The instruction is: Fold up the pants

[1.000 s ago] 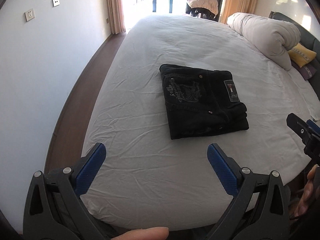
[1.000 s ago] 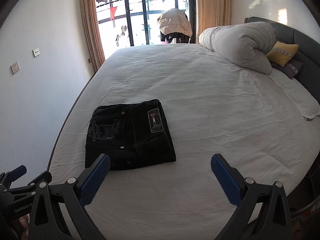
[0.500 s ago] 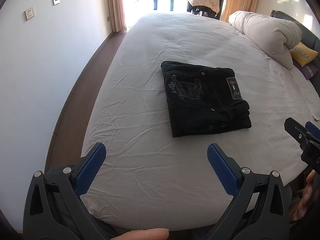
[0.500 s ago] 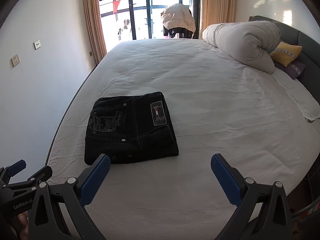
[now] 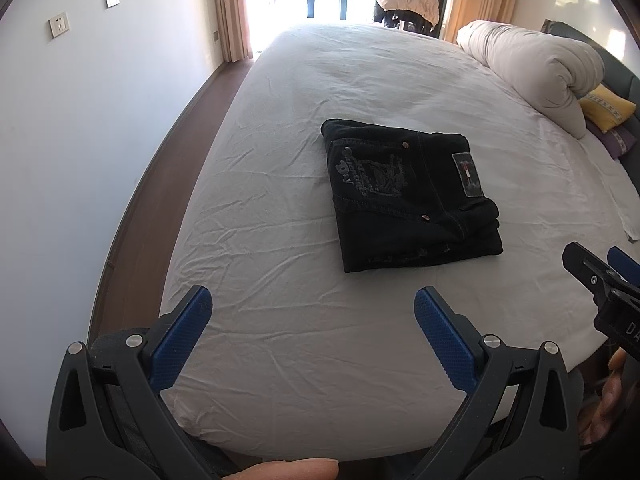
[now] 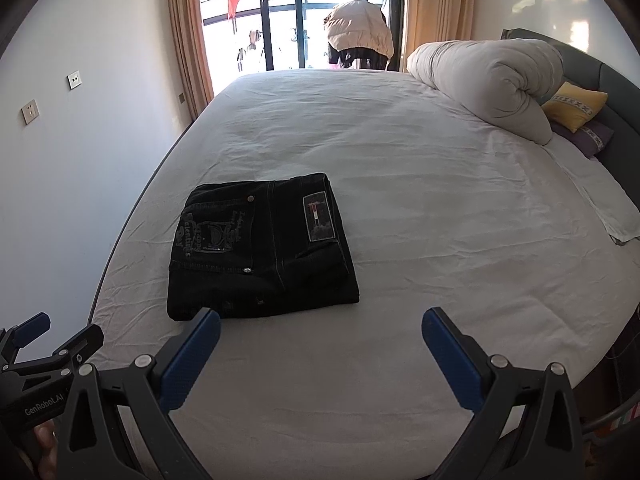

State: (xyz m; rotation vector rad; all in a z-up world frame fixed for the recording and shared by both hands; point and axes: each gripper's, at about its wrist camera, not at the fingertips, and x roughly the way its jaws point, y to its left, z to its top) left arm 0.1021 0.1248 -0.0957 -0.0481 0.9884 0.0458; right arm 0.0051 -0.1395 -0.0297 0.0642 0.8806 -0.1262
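Note:
Black jeans [image 5: 408,196] lie folded into a compact rectangle on the white bed [image 5: 360,80], with a back pocket print and a small patch facing up. In the right wrist view the same jeans [image 6: 260,244] sit left of centre. My left gripper [image 5: 312,308] hovers open over the near edge of the bed, short of the jeans, holding nothing. My right gripper [image 6: 320,330] is open too, its left finger just in front of the jeans' near edge. Each gripper shows at the other view's border: the right gripper [image 5: 600,280] and the left gripper [image 6: 52,340].
A rolled white duvet [image 6: 488,80] and a yellow pillow [image 6: 576,106] lie at the headboard side. A jacket [image 6: 358,30] hangs by the balcony door beyond the bed. A wall [image 5: 80,140] and a strip of wood floor [image 5: 160,168] run along the left.
Both grippers have risen and drawn back slightly, so the jeans sit a little lower and farther in each view. The jeans have not moved, and both grippers stay open.

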